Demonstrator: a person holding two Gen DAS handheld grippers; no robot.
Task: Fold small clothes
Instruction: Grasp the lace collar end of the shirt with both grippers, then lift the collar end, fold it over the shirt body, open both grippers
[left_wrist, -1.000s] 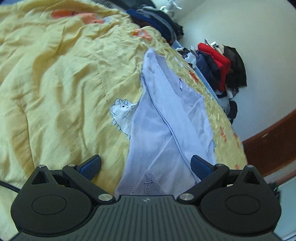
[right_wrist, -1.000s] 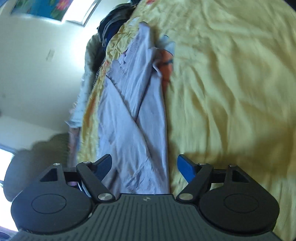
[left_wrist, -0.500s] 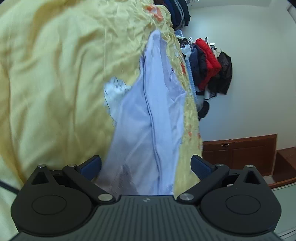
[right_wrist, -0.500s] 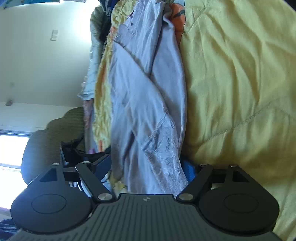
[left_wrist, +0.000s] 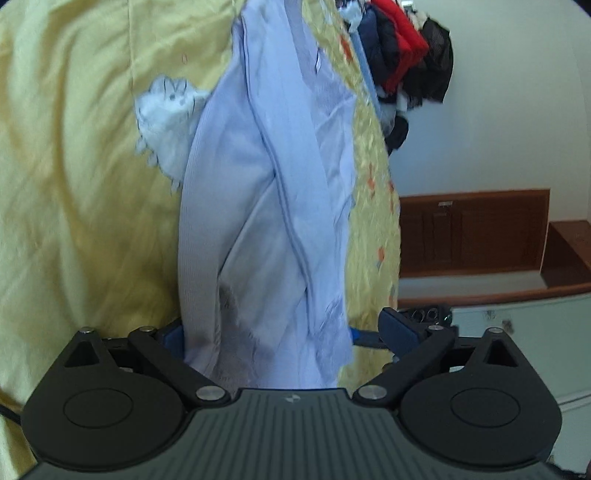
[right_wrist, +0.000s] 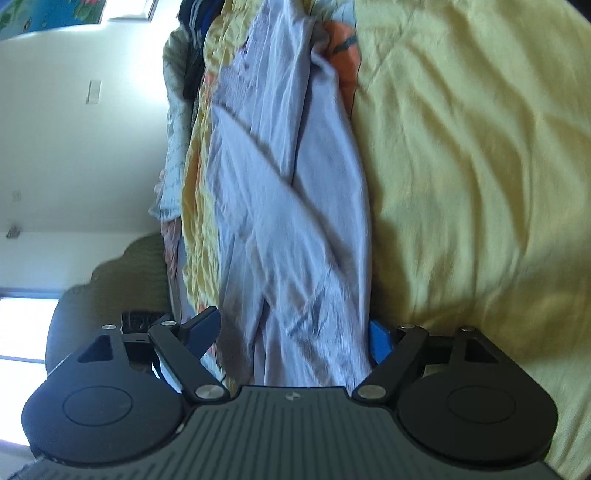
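A pale lavender garment (left_wrist: 266, 206) lies stretched lengthwise on a yellow quilt (left_wrist: 74, 184) near the bed's edge. My left gripper (left_wrist: 284, 332) is open, its blue fingertips straddling one lacy end of the garment, which fills the gap between them. The same garment (right_wrist: 288, 206) shows in the right wrist view. My right gripper (right_wrist: 295, 332) is open too, its fingers on either side of the garment's other end, the cloth lying between them.
A pile of red, navy and black clothes (left_wrist: 402, 55) hangs past the bed's far edge. A wooden cabinet (left_wrist: 472, 232) stands against the white wall. The quilt has a white animal print (left_wrist: 166, 114). A dark headboard (right_wrist: 110, 280) and bright window are beside the right gripper.
Both grippers have tilted and moved in onto the garment's two ends, so the cloth now lies between the fingers of each. Both have stayed wide open.
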